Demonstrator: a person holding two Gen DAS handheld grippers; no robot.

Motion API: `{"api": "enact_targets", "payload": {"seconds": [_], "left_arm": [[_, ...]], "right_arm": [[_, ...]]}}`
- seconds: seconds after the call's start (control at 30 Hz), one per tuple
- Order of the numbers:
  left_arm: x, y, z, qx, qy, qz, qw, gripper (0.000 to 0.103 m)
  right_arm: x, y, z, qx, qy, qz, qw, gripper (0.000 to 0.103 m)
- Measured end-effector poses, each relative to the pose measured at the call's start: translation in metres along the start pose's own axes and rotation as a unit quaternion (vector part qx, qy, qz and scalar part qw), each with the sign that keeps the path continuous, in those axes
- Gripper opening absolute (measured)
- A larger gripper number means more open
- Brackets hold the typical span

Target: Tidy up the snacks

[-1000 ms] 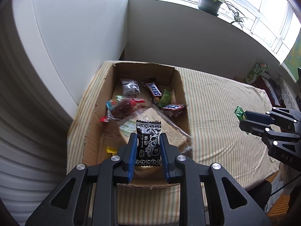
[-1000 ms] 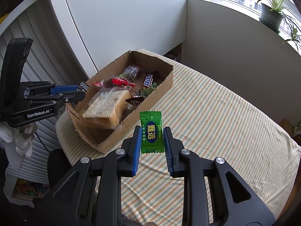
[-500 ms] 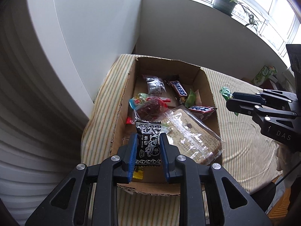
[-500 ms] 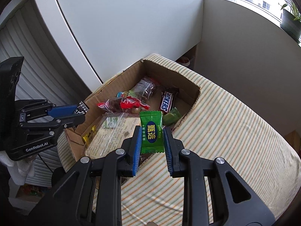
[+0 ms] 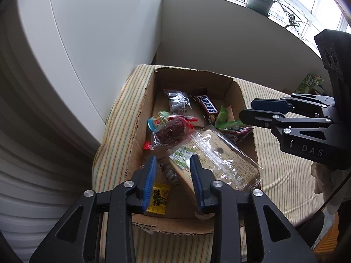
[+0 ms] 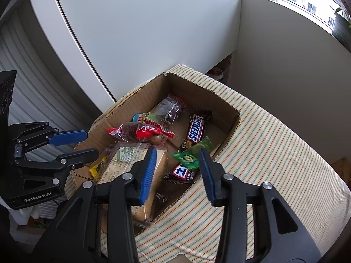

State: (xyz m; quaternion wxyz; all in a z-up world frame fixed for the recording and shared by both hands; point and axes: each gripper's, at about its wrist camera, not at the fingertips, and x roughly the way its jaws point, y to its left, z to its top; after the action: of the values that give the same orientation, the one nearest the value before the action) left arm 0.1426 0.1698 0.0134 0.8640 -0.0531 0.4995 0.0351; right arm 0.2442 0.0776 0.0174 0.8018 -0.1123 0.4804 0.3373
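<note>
A table covered with a striped cloth lies ahead of both tongs. A cardboard box of snacks rests directly on it, just beyond the fingertips.

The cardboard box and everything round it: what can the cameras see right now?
cardboard box: 1, brown, on striped cloth
striped cloth: 1, cream, covering table
Snickers bar: 1, brown, far end of box
wrapped bread: 1, clear wrapper, near end
green candy: 1, just below right gripper
yellow candy: 1, near corner
potted plant: 1, green, windowsill
left gripper: 1, black, open over box
right gripper: 1, black, open over box
</note>
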Motion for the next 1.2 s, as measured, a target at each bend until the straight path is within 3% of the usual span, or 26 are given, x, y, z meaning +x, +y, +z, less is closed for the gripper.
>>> {"api": "enact_targets", "payload": {"seconds": [0.1, 0.17, 0.53, 0.6, 0.73, 1.2], "left_arm": [[0.000, -0.003, 0.000, 0.005, -0.004, 0.003, 1.0000, 0.046], [-0.001, -0.004, -0.001, 0.006, -0.005, 0.006, 0.9999, 0.054], [-0.014, -0.012, -0.005, 0.010, -0.027, 0.011, 0.9995, 0.055], [-0.019, -0.013, -0.007, 0.006, -0.034, 0.009, 0.9994, 0.062], [-0.029, -0.018, -0.012, 0.007, -0.051, 0.014, 0.9986, 0.064], [-0.045, -0.026, -0.047, -0.016, -0.097, 0.017, 0.9950, 0.069]], "right_arm": [[-0.005, -0.002, 0.001, 0.000, -0.010, -0.002, 1.000, 0.062], [-0.007, -0.005, 0.001, 0.004, -0.012, -0.005, 1.000, 0.064], [-0.025, -0.007, -0.005, 0.012, -0.022, -0.016, 1.000, 0.066], [-0.031, -0.007, -0.008, 0.012, -0.026, -0.019, 0.999, 0.066], [-0.045, -0.004, -0.015, 0.014, -0.033, -0.024, 0.999, 0.066], [-0.090, -0.004, -0.078, 0.036, -0.086, -0.051, 0.994, 0.066]]}}
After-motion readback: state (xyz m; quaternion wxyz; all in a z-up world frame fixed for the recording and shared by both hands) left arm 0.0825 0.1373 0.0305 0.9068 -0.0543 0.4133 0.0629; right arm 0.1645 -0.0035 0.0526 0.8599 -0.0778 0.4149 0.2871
